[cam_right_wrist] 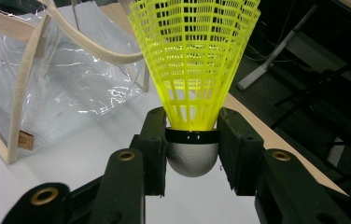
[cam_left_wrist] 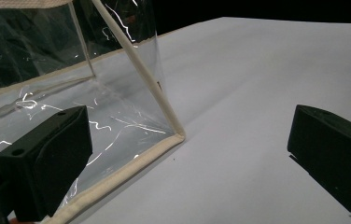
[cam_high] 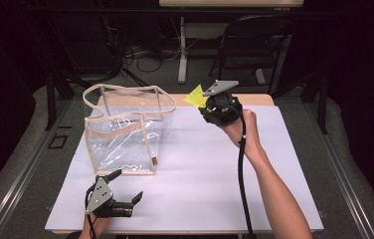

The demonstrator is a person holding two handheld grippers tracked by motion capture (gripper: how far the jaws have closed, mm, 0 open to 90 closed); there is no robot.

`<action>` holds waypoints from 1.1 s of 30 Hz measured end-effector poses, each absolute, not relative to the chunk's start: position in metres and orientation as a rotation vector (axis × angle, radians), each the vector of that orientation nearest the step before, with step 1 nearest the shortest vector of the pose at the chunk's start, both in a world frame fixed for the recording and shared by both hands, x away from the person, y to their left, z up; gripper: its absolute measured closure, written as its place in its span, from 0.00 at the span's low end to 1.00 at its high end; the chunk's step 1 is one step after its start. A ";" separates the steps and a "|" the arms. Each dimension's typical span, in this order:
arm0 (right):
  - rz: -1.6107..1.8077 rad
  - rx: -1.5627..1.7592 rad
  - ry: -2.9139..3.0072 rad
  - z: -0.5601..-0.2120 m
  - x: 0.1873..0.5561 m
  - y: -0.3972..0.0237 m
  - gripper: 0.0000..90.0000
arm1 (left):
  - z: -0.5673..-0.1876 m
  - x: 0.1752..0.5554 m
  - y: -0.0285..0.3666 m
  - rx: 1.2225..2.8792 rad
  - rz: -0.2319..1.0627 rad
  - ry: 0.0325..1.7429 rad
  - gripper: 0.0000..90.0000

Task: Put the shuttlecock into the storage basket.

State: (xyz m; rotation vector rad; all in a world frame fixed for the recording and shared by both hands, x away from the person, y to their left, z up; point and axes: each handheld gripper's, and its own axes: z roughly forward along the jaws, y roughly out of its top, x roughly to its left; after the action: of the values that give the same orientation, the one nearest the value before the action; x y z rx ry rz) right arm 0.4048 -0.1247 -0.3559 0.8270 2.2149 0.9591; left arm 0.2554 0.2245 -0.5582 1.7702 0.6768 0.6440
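A clear plastic bag point(cam_high: 125, 134) with cream trim stands open on the white table sheet point(cam_high: 200, 164), left of centre. My right gripper point(cam_high: 209, 105) is raised at the back of the table, shut on a yellow shuttlecock point(cam_high: 195, 95). In the right gripper view the jaws clamp the shuttlecock's silver head point(cam_right_wrist: 193, 158) and its yellow mesh skirt point(cam_right_wrist: 194, 56) fans upward, with the bag point(cam_right_wrist: 61, 79) at the left. My left gripper point(cam_high: 127, 188) rests near the front edge, open and holding nothing. Its view shows the bag's near bottom corner point(cam_left_wrist: 176, 135) just ahead of the jaws.
A wooden table edge point(cam_high: 254, 98) shows behind the white sheet. Beyond it stand a dark chair point(cam_high: 254, 40) and a desk leg point(cam_high: 182, 50) among floor cables. The right gripper's cable point(cam_high: 242, 184) runs along the person's forearm.
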 end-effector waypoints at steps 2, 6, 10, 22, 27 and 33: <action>0.959 0.829 2.215 -0.356 0.405 -0.124 0.71 | -0.558 0.255 0.224 1.770 0.643 0.677 0.00; 0.960 0.819 2.219 -0.353 0.407 -0.119 0.71 | -0.558 0.256 0.224 1.774 0.644 0.675 0.00; 0.960 0.810 2.223 -0.351 0.408 -0.115 0.71 | -0.558 0.255 0.224 1.773 0.645 0.675 0.00; 0.930 0.770 2.244 -0.347 0.410 -0.101 0.71 | -0.558 0.255 0.224 1.775 0.643 0.670 0.00; 0.920 0.753 2.253 -0.346 0.412 -0.096 0.71 | -0.558 0.255 0.224 1.776 0.642 0.670 0.00; 0.925 0.747 2.258 -0.345 0.413 -0.089 0.71 | -0.558 0.255 0.224 1.777 0.641 0.670 0.00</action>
State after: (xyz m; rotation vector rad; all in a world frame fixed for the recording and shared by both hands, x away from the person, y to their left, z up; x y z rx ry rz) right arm 0.4133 -0.0893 -0.3454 0.7472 2.2582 0.9246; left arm 0.2554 0.2241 -0.5583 1.7766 0.6695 0.6409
